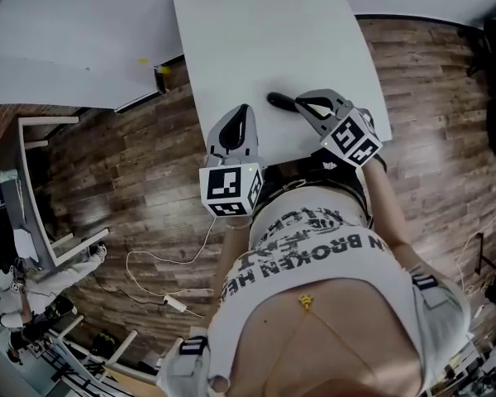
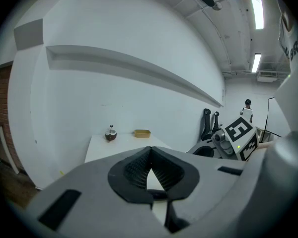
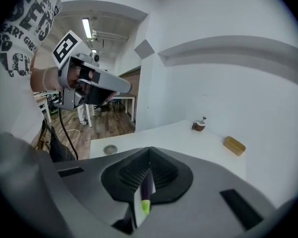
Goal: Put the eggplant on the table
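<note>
Worktop (image 1: 256,40): white, above wood floor.
Right tool (image 1: 304,106): clamped on eggplant (image 1: 279,101) near its green stem.
Left tool (image 1: 242,114): closed, empty.
Handling: probably light, smooth, slippery; thick body grips best.

This looks like a research lab or studio workroom rather than a home. A bare white table (image 1: 273,48) stands against plain white walls (image 2: 114,83) on a wood-plank floor (image 1: 132,180), with a loose white cable (image 1: 161,259) trailing across the boards. Fluorescent strip lights (image 2: 259,11) run along a bare ceiling (nothing domestic about it). Off to the side are more white desks (image 3: 121,98), black high-backed chairs (image 2: 209,124) and a strip of brick wall (image 2: 1,103). Another person (image 2: 247,112) stands far back in the same open room.
</note>
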A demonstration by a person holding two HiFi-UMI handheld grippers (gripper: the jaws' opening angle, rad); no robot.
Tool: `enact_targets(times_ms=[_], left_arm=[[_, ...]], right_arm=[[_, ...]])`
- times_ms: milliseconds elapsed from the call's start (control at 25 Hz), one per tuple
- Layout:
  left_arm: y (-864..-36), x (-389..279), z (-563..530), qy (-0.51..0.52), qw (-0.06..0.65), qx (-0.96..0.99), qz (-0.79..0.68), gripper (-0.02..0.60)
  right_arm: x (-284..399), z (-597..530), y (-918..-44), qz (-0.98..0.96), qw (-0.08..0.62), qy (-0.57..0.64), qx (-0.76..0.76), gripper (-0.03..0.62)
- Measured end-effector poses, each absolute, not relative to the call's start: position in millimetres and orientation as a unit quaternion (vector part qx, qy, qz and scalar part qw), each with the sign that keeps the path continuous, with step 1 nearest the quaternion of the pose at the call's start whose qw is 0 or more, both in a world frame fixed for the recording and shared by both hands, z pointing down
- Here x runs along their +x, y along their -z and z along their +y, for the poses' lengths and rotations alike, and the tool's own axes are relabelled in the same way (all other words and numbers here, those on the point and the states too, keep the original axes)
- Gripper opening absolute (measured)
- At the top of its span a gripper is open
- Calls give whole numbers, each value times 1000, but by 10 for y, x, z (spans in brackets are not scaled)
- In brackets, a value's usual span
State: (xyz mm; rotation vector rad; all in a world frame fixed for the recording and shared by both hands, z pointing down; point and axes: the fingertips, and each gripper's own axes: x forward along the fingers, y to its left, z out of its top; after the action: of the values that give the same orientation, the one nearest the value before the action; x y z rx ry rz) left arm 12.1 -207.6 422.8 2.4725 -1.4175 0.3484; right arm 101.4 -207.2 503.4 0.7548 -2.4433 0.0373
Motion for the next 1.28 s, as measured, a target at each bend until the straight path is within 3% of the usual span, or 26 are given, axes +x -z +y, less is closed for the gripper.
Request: enact_targets(times_ms=[760, 1280], left_arm=[[-3887, 497, -2131, -73, 105, 884, -451, -2], [-3373, 582, -2169, -21, 69, 894, -442, -2]], right_arm=[[945, -1962, -3894, -954, 76, 20, 290, 8], [998, -1920, -3253, -952, -5, 33, 304, 8]])
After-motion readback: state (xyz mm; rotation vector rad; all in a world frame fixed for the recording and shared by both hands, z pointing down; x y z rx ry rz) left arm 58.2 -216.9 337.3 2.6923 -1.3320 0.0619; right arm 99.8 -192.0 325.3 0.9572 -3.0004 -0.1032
